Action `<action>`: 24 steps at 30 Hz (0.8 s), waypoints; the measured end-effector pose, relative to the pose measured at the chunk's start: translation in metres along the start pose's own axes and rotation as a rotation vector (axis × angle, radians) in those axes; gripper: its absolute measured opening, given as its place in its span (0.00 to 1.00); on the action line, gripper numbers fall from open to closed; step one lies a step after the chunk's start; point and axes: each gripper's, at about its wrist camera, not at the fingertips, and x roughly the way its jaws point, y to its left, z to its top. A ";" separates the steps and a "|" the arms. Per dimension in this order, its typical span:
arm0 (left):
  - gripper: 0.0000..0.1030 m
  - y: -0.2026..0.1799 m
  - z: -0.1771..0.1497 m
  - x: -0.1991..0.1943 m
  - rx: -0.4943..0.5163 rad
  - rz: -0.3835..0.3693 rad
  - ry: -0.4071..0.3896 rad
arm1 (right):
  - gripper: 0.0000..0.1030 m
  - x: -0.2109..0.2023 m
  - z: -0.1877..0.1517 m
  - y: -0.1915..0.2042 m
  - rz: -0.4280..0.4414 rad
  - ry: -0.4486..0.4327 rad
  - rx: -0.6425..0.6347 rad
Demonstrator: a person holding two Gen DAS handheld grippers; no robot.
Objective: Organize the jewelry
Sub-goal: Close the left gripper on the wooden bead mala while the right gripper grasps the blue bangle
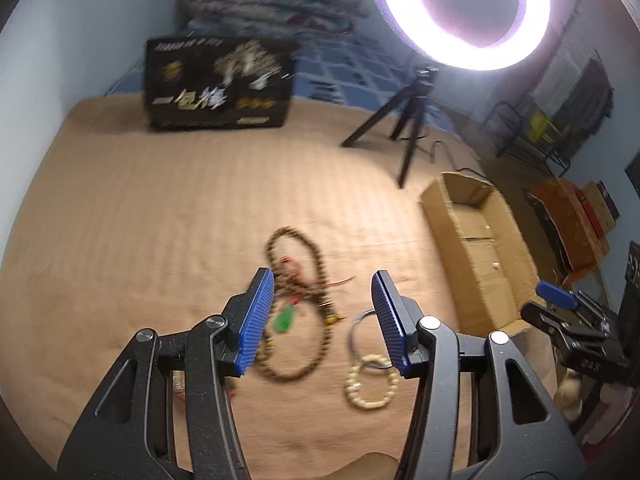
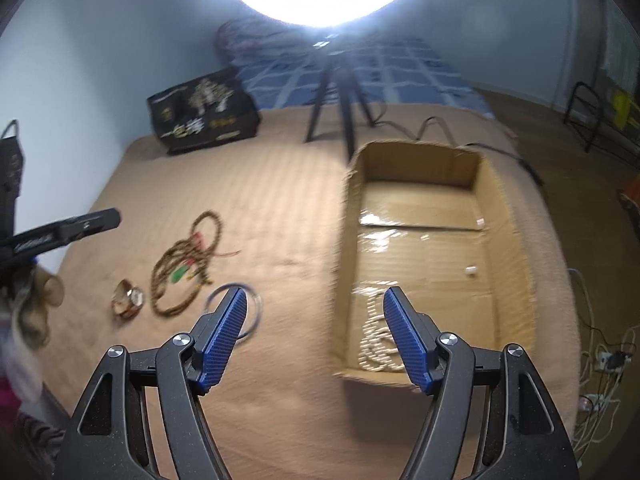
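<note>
A long brown bead necklace (image 1: 298, 308) with a green pendant (image 1: 285, 320) lies tangled on the tan blanket, between my left gripper's open fingers. A thin silver bangle (image 1: 360, 336) and a cream bead bracelet (image 1: 372, 386) lie beside it. My left gripper (image 1: 322, 320) is open and empty above them. My right gripper (image 2: 316, 334) is open and empty over the near-left wall of the cardboard box (image 2: 348, 248). A cream bead string (image 2: 376, 344) lies in the box. The necklace (image 2: 182, 276), bangle (image 2: 234, 312) and a gold watch (image 2: 129, 299) show in the right wrist view.
A black printed box (image 1: 220, 84) stands at the back. A tripod (image 1: 400, 128) carries a bright ring light (image 1: 464, 12), with a cable trailing behind the cardboard box (image 1: 480, 248). The blanket's right edge (image 2: 560, 280) drops to power strips on the floor.
</note>
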 end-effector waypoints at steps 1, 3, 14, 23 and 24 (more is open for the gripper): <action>0.51 0.007 -0.001 0.002 -0.009 -0.002 0.012 | 0.69 0.004 -0.001 0.003 0.008 0.010 -0.002; 0.51 0.021 -0.002 0.011 -0.031 0.001 0.044 | 0.69 0.015 -0.003 0.013 0.017 0.041 -0.019; 0.51 0.040 -0.018 0.058 -0.020 0.036 0.176 | 0.69 0.063 -0.005 0.049 0.104 0.153 -0.068; 0.51 0.050 -0.019 0.082 -0.036 0.062 0.217 | 0.69 0.099 -0.006 0.052 0.061 0.260 -0.035; 0.50 0.049 -0.020 0.085 -0.033 0.064 0.223 | 0.69 0.101 -0.005 0.052 0.051 0.263 -0.030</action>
